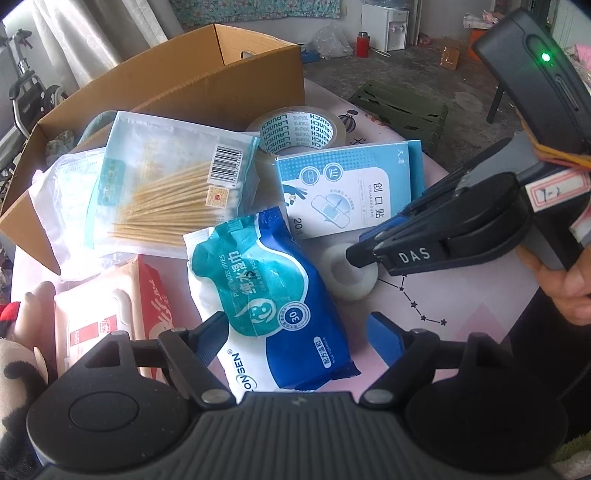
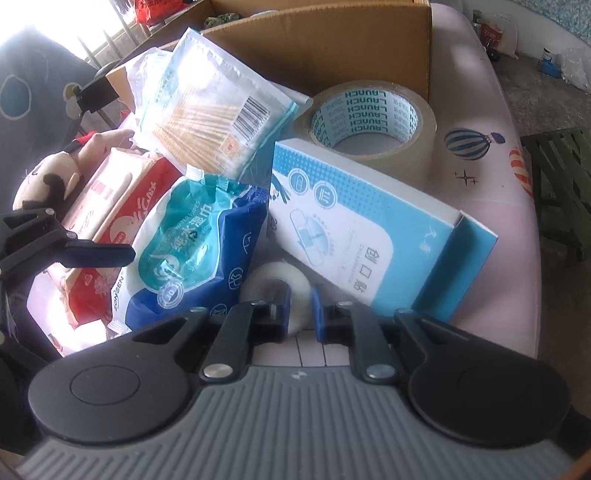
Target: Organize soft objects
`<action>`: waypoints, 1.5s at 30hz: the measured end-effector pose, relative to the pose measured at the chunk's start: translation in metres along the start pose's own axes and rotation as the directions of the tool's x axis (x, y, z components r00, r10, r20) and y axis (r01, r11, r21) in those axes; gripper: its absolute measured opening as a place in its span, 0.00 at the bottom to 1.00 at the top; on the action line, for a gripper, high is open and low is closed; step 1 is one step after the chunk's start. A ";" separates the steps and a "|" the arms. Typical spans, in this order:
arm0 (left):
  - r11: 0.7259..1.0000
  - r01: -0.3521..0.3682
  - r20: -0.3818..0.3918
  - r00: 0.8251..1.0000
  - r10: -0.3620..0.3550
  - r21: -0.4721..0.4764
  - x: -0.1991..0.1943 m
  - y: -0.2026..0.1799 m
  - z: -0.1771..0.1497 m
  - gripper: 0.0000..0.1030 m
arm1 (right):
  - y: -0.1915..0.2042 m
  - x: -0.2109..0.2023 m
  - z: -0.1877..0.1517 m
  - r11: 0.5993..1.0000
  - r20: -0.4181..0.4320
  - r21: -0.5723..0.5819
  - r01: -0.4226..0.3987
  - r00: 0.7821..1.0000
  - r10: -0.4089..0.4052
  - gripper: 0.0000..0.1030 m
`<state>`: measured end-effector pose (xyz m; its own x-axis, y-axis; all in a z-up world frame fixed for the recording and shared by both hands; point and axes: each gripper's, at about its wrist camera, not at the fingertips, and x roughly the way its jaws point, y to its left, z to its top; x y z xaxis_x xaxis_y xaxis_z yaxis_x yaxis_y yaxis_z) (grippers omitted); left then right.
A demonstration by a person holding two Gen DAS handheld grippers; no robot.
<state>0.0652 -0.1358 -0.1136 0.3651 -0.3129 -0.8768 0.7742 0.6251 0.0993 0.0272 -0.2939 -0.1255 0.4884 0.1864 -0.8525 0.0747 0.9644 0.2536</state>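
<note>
Wipes pack [image 1: 266,295]: between wide left fingers [image 1: 295,332], ungripped. Small tape roll [image 2: 295,291]: right fingers [image 2: 300,308] pinching its wall, apparently for removal.

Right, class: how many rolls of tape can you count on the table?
2. The large LAUNCH tape roll sits by the cardboard box, behind the plaster box. The small white roll lies at the right gripper fingertips. Others may be hidden.

Daylight falls on a grey concrete floor [image 1: 424,70]; pale curtains [image 1: 85,40] hang at left, and what may be a small white fridge [image 1: 384,26] stands behind.
</note>
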 end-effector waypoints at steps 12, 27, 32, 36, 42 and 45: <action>0.991 -0.008 0.157 0.988 -0.013 0.136 -0.012 -0.012 0.055 0.75 | -0.032 -0.026 -0.030 0.997 -0.059 0.074 -0.001 0.998 0.006 0.10; 0.659 0.208 -0.099 0.975 -0.200 0.723 0.058 -0.075 0.133 0.58 | -0.058 -0.033 -0.041 0.988 -0.061 0.126 -0.088 0.993 0.096 0.11; 0.611 0.257 -0.179 0.966 -0.187 0.749 0.069 -0.077 0.132 0.46 | -0.062 -0.032 -0.043 0.984 -0.051 0.140 -0.111 0.992 0.119 0.11; 0.635 0.275 -0.189 0.961 -0.202 0.722 0.063 -0.069 0.131 0.36 | -0.064 -0.033 -0.044 0.983 -0.042 0.138 -0.119 0.991 0.126 0.11; 0.656 0.277 -0.193 0.961 -0.199 0.702 0.043 -0.064 0.114 0.31 | -0.066 -0.033 -0.046 0.982 -0.027 0.139 -0.128 0.991 0.133 0.11; 0.644 0.247 -0.184 0.969 -0.165 0.724 0.040 -0.065 0.100 0.33 | -0.065 -0.033 -0.046 0.983 -0.024 0.134 -0.125 0.991 0.129 0.12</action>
<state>0.0811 -0.2605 -0.1086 0.1315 -0.2749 -0.9524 0.9631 -0.1923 0.1885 -0.0336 -0.3547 -0.1348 0.4727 0.3142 -0.8233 0.1286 0.8997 0.4171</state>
